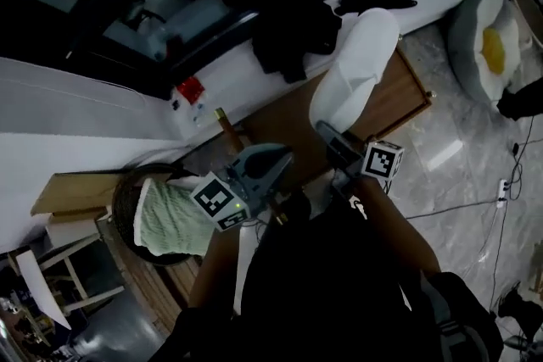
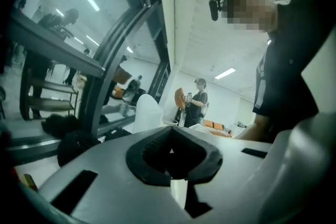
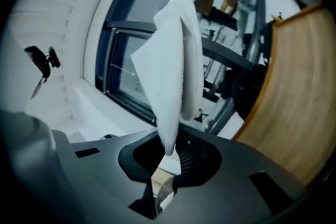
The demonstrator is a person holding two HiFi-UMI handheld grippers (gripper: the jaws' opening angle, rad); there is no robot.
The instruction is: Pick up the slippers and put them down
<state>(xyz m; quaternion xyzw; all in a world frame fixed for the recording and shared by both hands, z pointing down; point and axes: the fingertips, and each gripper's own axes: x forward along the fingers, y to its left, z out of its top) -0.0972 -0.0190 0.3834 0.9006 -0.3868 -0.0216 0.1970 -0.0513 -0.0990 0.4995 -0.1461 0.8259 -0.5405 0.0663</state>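
Holding one white slipper by a thin bit of its edge, the right claw is clamped tight on it. The slipper stands out past the jaws, in the air over the far edge of the brown table. The left claw has its jaws together on nothing and hangs just beside the right one.

The step in hand looks like the carry before the put-down. The pinch catches only the rim, so the slipper can likely swing or slide out if the wrist jerks. A steady, level hand and a firm squeeze would serve best. Lower it until the sole lies flat on the table, well inside the edge, and only then let the jaws part. The empty left claw could steady the loose end if it flaps.

Counted:
- **Slipper:** one. I cannot find a second (the pale green cloth in the basket at the lower left is too unclear to call one).
- **Claws:** two.
- **Table:** one.
- **Basket:** one.
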